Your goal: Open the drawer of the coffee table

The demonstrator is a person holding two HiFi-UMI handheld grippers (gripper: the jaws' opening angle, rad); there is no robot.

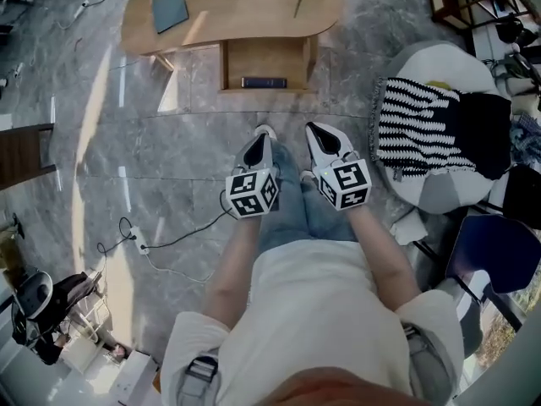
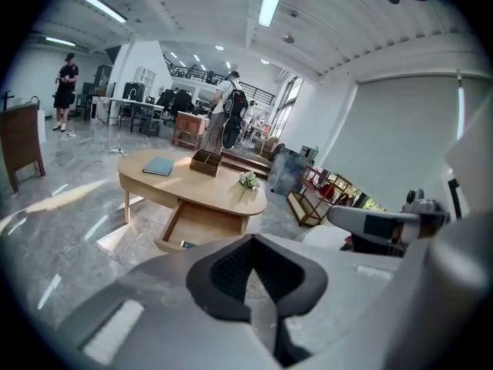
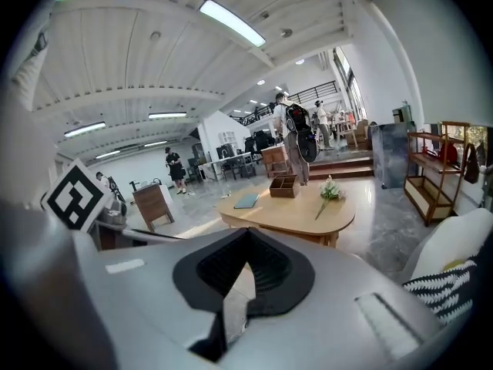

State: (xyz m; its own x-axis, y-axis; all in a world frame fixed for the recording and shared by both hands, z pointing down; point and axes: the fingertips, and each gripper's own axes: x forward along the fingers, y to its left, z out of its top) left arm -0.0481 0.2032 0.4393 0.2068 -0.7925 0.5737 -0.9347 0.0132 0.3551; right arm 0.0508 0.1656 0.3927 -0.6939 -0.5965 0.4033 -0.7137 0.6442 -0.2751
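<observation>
1. Left tongs [image 1: 262,135] and right tongs [image 1: 318,134], both clamped together on nothing, hang over the grey marble floor [image 1: 169,159], well apart from the low oval surface of pale wood [image 1: 245,11].
2. Its shallow wooden drawer [image 1: 266,57] stands pulled out under the near edge, with a dark book [image 1: 264,82] inside.
3. The opening looks done; any further pull should take the front lip centrally and draw straight back.
4. The drawer's front faces the person; its long axis runs along the surface's length.

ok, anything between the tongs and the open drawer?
Nothing. The head view shows only bare floor between the left tongs, the right tongs and the drawer.
</observation>
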